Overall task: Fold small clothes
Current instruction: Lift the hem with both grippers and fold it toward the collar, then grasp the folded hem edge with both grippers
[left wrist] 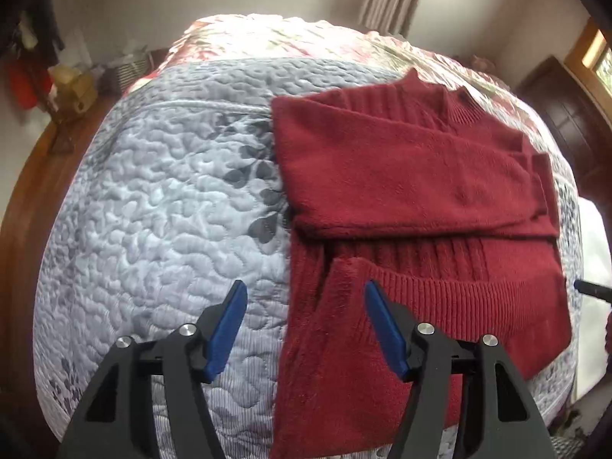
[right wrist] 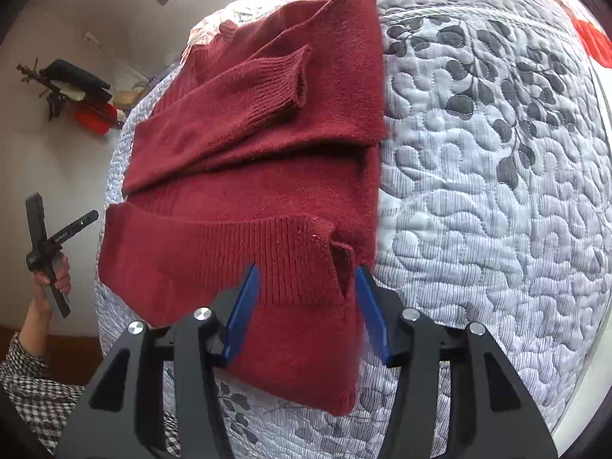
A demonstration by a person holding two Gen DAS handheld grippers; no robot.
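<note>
- Red sweater (left wrist: 413, 176) lies partly folded on the quilted bed (left wrist: 160, 191).
- My left tongs (left wrist: 306, 298) gape apart over its hem at six o'clock.
- My right tongs (right wrist: 308, 283) gape too, straddling the ribbed hem (right wrist: 244, 244).

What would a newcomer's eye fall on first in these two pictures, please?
The dark red knitted sweater, partly folded with its sleeves laid across the body, lies on a pale grey quilted bedspread with a dark leaf print. Both blue-fingered grippers, left gripper and right gripper, are open over its ribbed hem.
</note>
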